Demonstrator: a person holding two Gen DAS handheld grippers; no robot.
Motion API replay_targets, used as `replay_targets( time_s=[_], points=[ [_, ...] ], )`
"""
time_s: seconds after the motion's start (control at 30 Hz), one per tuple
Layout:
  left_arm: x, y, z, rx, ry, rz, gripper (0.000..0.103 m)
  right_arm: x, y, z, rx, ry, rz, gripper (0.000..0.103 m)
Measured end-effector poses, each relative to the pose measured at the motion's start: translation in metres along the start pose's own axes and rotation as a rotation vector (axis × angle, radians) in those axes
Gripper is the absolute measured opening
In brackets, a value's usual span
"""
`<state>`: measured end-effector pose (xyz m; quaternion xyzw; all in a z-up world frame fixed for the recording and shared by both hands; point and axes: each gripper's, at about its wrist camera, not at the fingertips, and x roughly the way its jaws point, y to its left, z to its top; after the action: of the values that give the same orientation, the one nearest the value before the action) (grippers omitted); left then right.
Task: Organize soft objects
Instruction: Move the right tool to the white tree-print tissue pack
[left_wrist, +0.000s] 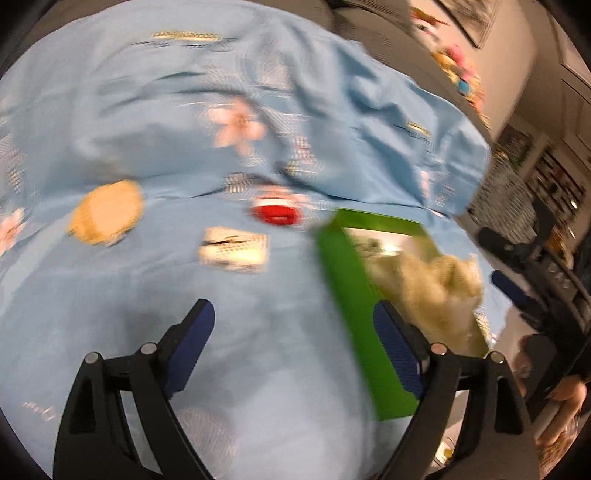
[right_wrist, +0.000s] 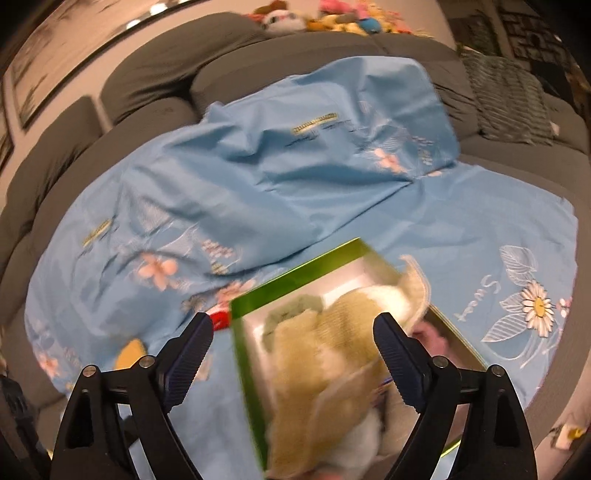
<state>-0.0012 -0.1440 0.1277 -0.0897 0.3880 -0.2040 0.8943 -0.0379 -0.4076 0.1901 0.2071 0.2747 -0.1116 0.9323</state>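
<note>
both tools, left tool (left_wrist: 293, 345) and right tool (right_wrist: 293, 349), gape wide and empty over the light-blue flowered bedsheet (left_wrist: 147, 122), since the yellowish fluffy cloth (right_wrist: 314, 354) already lies, apparently, in the green-walled box (right_wrist: 245, 354) for sorting.

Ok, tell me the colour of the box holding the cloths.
Bright green box, clearest in the right wrist view.

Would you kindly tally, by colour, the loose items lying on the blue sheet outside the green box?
Yellow: 1, a yellow soft item
Red: 1, a red item
White: 1, a white patterned item
Total: 3
</note>
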Motion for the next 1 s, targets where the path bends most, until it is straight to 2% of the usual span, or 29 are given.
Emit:
replay_targets(
  time_s=[0.2,0.37,0.47,0.53,0.63,0.73,0.83,1.0],
  points=[
    [-0.023,0.072,-0.02,-0.09,0.008,0.082,0.087,-0.001,0.055,-0.019,-0.097,0.009,0.119,0.098],
    [-0.032,0.124,-0.034,-0.193,0.011,0.166,0.087,0.026,0.113,-0.046,-0.181,0.116,0.155,0.098],
    [-0.034,0.144,-0.04,-0.237,0.028,0.209,0.087,0.063,0.139,-0.063,-0.222,0.21,0.11,0.098],
    [-0.035,0.15,-0.037,-0.248,0.034,0.212,0.087,0.095,0.155,-0.074,-0.263,0.279,0.041,0.098],
    [-0.041,0.161,-0.035,-0.29,0.017,0.201,0.087,0.131,0.166,-0.086,-0.288,0.35,-0.008,0.098],
    [-0.039,0.162,-0.033,-0.288,0.027,0.198,0.087,0.163,0.177,-0.099,-0.34,0.371,-0.081,0.098],
    [-0.04,0.163,-0.034,-0.279,0.034,0.206,0.087,0.187,0.177,-0.107,-0.343,0.405,-0.12,0.098],
    [-0.041,0.176,-0.033,-0.288,0.02,0.245,0.087,0.204,0.173,-0.106,-0.393,0.353,-0.164,0.097]
  ],
)
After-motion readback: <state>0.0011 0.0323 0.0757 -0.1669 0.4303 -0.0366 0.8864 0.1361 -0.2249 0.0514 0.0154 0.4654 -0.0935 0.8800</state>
